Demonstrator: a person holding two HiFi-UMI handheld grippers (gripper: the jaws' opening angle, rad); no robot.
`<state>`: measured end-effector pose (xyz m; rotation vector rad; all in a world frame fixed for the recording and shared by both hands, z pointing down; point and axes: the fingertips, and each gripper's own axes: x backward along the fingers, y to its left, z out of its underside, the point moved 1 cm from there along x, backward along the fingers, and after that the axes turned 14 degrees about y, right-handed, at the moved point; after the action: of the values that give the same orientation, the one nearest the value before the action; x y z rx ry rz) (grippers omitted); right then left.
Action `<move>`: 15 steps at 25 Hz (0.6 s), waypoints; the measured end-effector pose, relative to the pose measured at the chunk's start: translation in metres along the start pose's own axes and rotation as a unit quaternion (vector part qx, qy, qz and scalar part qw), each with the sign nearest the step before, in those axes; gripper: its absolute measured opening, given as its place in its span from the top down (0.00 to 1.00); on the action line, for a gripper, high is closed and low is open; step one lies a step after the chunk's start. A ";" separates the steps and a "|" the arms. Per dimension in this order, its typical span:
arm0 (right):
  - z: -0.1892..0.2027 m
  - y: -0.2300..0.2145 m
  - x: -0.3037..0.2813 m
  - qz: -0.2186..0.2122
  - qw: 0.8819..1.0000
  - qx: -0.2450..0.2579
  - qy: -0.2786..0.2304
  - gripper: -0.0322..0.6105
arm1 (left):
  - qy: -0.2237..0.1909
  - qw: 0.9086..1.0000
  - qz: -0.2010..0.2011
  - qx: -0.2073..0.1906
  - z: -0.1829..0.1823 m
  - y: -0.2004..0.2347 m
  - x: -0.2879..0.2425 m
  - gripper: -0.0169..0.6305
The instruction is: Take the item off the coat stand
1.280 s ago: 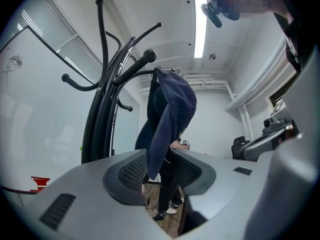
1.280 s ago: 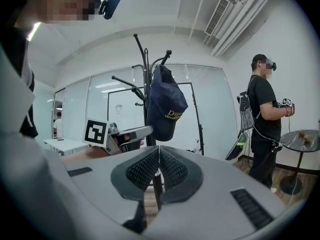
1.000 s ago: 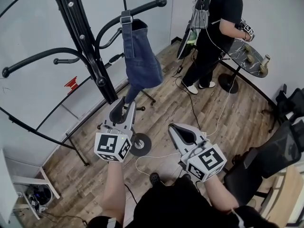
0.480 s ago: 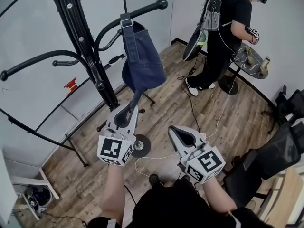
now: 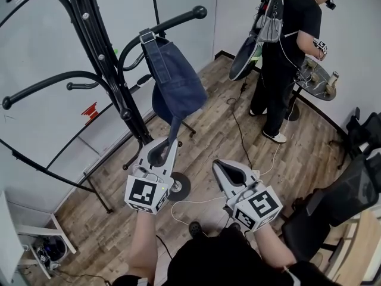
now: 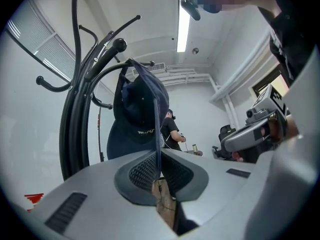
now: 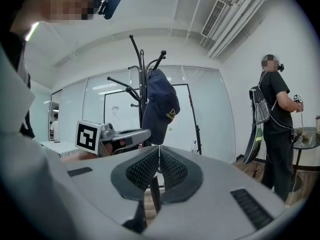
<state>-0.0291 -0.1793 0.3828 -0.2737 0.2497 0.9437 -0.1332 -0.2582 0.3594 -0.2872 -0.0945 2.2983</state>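
cap: dark blue fabric baseball cap [image 5: 177, 85] hangs by its back strap from an upper arm of the black metal coat stand [image 5: 111, 70] | left gripper [image 5: 172, 140]: jaws closing, pads pinching the cap's brim edge | right gripper [image 5: 219, 165]: jaws together, empty, below the cap

A light wood-plank floor [image 5: 309, 154] meets pale walls [image 5: 238, 5]. A round dark table [image 5: 321, 76] stands by the far right wall, with a person [image 5: 286, 40] beside it. A black office chair [image 5: 357, 189] sits nearer. A ceiling strip light [image 6: 183, 21] glows.
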 end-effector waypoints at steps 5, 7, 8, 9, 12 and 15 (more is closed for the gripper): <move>0.000 -0.001 -0.001 -0.002 1.000 -0.001 -0.002 0.90 | -0.010 1.000 -0.015 -0.025 -0.009 0.000 0.003 0.93; 0.000 0.000 -0.001 -0.002 1.000 -0.002 -0.002 0.90 | -0.010 0.999 -0.017 -0.027 -0.012 -0.001 0.005 0.93; 0.001 0.000 -0.001 -0.001 1.000 -0.003 -0.003 0.90 | -0.011 0.999 -0.017 -0.033 -0.014 -0.002 0.005 0.93; 0.001 0.000 -0.001 -0.001 1.000 -0.003 -0.003 0.90 | -0.013 0.999 -0.017 -0.039 -0.016 -0.003 0.005 0.93; 0.001 -0.002 0.000 0.002 1.000 -0.005 -0.005 0.90 | -0.027 0.999 -0.014 -0.030 -0.026 -0.006 0.006 0.92; 0.000 -0.003 0.003 0.006 1.000 -0.008 -0.010 0.90 | -0.033 0.999 -0.008 -0.033 -0.035 -0.010 0.005 0.93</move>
<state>-0.0251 -0.1789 0.3823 -0.2765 0.2258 0.9601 -0.1214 -0.2485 0.3263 -0.2426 -0.2048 2.2927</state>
